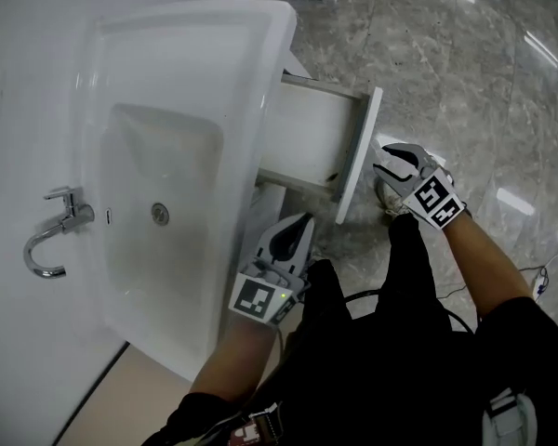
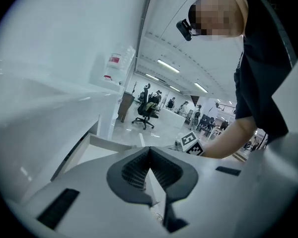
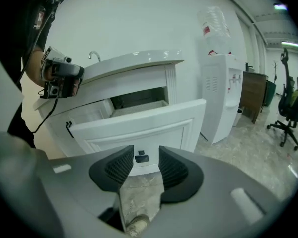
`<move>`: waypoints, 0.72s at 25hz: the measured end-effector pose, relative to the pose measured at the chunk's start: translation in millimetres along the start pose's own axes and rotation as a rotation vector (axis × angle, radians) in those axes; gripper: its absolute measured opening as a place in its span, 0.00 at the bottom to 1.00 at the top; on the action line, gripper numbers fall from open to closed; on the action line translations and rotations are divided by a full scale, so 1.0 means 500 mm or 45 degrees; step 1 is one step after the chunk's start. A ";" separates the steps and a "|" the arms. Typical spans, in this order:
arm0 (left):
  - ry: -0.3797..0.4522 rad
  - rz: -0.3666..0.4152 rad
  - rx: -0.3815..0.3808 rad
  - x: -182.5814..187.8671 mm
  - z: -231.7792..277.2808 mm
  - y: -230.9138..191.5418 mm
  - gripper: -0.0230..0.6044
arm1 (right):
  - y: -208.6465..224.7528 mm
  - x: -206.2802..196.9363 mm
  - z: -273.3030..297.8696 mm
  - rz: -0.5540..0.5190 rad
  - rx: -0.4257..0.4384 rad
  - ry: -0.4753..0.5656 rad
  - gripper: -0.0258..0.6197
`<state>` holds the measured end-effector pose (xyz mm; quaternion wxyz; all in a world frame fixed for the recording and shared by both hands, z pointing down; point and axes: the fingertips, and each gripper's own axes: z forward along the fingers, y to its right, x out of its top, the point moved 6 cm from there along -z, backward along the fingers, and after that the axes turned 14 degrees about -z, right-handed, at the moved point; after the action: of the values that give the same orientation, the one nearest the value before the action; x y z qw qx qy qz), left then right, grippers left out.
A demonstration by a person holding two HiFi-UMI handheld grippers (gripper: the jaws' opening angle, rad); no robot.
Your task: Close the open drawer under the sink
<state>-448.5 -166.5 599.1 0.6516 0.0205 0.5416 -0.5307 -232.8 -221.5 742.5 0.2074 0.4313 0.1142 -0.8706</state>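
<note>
The white drawer (image 1: 360, 154) stands pulled out to the right from under the white sink (image 1: 260, 54). In the right gripper view its panelled front (image 3: 139, 125) faces me, with a small dark handle (image 3: 141, 157) low in the middle. My right gripper (image 1: 383, 159) hovers just off the drawer front's outer face, and its jaws (image 3: 146, 166) stand open with nothing between them. My left gripper (image 1: 300, 226) hangs below the sink's front edge, beside the drawer's near side. Its pads (image 2: 139, 170) meet at the tips, shut on nothing. The drawer's rim (image 2: 107, 144) shows just beyond them.
A chrome tap (image 1: 54, 237) sits at the sink's left. A white water dispenser (image 3: 223, 93) stands right of the cabinet. The lower cabinet door carries a black handle (image 3: 68, 129). Marble floor (image 1: 465, 72) spreads beyond the drawer, with office chairs (image 3: 288, 114) far off.
</note>
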 end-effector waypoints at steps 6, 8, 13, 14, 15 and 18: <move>0.054 -0.013 -0.014 0.078 0.002 0.047 0.04 | 0.024 0.070 -0.096 0.064 -0.042 0.060 0.12; 0.076 -0.010 -0.018 0.108 0.005 0.061 0.04 | 0.033 0.097 -0.127 0.071 -0.058 0.090 0.05; 0.112 0.034 -0.051 0.172 0.010 0.104 0.04 | 0.061 0.155 -0.195 0.118 -0.097 0.144 0.04; 0.120 0.038 -0.055 0.184 0.009 0.114 0.04 | 0.065 0.165 -0.208 0.133 -0.107 0.153 0.04; 0.127 0.041 -0.060 0.196 0.007 0.123 0.04 | 0.069 0.175 -0.221 0.145 -0.118 0.159 0.04; 0.145 0.040 -0.065 0.233 -0.003 0.147 0.04 | 0.084 0.210 -0.252 0.154 -0.138 0.169 0.04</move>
<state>-414.4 -211.7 473.2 0.6285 0.0424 0.5907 -0.5043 -181.6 -238.7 581.9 0.2745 0.4823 0.1484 -0.8186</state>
